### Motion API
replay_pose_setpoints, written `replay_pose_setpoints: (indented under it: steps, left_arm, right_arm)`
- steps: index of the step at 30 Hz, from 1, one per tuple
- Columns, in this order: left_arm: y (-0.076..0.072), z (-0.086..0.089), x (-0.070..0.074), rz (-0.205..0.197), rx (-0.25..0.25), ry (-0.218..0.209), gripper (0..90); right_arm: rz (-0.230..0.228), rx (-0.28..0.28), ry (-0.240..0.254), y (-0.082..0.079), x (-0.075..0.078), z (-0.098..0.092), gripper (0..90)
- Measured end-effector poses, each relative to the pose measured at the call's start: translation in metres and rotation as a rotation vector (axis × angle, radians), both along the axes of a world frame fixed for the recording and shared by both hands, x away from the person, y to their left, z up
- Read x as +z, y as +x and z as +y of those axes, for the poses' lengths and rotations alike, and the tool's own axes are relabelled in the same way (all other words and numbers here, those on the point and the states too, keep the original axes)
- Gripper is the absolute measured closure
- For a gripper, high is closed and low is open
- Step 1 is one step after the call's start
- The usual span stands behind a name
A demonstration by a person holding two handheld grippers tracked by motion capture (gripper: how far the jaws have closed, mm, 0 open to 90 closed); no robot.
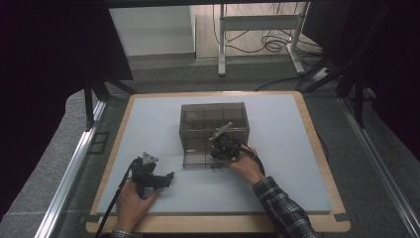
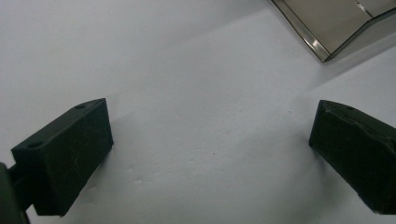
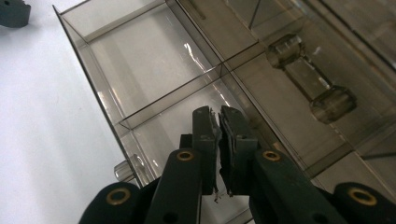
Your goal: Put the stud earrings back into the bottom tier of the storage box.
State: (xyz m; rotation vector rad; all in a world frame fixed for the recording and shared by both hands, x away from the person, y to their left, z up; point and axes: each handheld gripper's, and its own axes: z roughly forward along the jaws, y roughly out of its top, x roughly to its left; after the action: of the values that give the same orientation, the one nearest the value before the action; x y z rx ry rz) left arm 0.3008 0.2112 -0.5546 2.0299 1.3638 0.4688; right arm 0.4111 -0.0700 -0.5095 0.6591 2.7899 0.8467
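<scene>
A smoky see-through drawer box (image 1: 213, 124) stands mid-board, its bottom drawer (image 1: 198, 159) pulled out toward me. In the right gripper view that drawer (image 3: 140, 60) has thin dividers and looks empty, with a small clear knob (image 3: 128, 169) on its front. My right gripper (image 3: 218, 114) is shut, nothing visible between its pads, tips pointing down into the drawer's near compartment; from above my right gripper (image 1: 224, 146) sits at the box's front right. My left gripper (image 1: 168, 177) lies on the white board left of the box. Its jaws stand wide open over bare board (image 2: 210, 154), with a box corner (image 2: 336, 23) beyond.
A clear bar handle (image 3: 308, 79) shows on the closed drawer above. The white board (image 1: 297, 168) rests on a wooden tabletop (image 1: 218, 224). Metal rails (image 1: 74, 168) run along both sides, and table legs with cables (image 1: 267, 39) stand behind.
</scene>
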Motion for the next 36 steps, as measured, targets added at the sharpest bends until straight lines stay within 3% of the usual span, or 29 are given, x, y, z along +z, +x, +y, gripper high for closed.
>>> replay_pose_setpoints:
  steps: [15,36]
  left_arm:
    - [0.000,0.000,0.000,-0.002,0.000,-0.001,0.0]
    - [0.000,0.000,0.000,-0.001,0.000,-0.001,0.0]
  right_arm:
    - [0.004,0.003,0.025,0.001,0.005,0.000,77.0]
    - [-0.002,0.015,0.061,-0.009,0.014,-0.004,64.1]
